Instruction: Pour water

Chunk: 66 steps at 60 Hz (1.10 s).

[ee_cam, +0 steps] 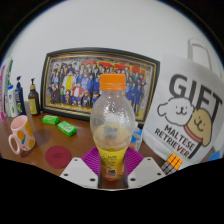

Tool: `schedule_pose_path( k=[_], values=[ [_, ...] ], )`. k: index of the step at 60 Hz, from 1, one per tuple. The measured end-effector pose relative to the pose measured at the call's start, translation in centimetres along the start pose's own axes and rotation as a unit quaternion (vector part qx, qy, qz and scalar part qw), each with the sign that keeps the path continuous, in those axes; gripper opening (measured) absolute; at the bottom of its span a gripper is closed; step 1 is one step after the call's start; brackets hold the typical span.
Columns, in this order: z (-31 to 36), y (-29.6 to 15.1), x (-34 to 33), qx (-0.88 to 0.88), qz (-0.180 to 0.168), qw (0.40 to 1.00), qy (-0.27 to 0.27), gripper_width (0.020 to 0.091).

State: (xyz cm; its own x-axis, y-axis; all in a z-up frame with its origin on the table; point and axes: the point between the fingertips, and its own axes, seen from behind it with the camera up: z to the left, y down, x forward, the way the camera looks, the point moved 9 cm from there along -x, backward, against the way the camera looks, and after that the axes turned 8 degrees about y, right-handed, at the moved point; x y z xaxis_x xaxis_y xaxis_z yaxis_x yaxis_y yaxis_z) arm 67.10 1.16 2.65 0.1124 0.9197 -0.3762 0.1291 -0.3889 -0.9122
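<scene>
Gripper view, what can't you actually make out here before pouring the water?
- Bottle: its base is hidden behind the gripper fingers; contact with the pads cannot be confirmed.
- Bottle label: print too small to read.
- Framed photo: its middle is hidden by the bottle; the figures are too small.
- Gift bag: its far side is cut off by the view's edge.
- Pink mug: its inside is not visible.

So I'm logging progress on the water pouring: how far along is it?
Early stage. Done: the jaws sit either side of the orange-capped bottle, which stands on the table. In hand: whether they grip it is unclear. Left: cap is on, nothing poured; the pink mug waits beyond.
</scene>
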Motion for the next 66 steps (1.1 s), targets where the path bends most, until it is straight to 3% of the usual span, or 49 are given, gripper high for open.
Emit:
schedule_pose_path(
  k=[10, 19, 32, 50, 58, 66],
  values=[
    [1.3, -5.1, -1.2, -0.137, -0.034, 0.988, 0.059, 0.0283],
    [4.7, -9.7, -2.8, -0.32, -0.074, 0.937, 0.118, 0.0282],
    [11.7, -12.1, -3.7, -0.561, -0.115, 0.804, 0.157, 0.028],
    [16.0, -11.2, -3.0, -0.759, -0.107, 0.615, 0.185, 0.028],
    [16.0, -10.8, -3.3, -0.763, -0.092, 0.615, 0.179, 0.0282],
    [15.7, -10.8, -4.4, -0.682, -0.077, 0.713, 0.145, 0.028]
  ],
)
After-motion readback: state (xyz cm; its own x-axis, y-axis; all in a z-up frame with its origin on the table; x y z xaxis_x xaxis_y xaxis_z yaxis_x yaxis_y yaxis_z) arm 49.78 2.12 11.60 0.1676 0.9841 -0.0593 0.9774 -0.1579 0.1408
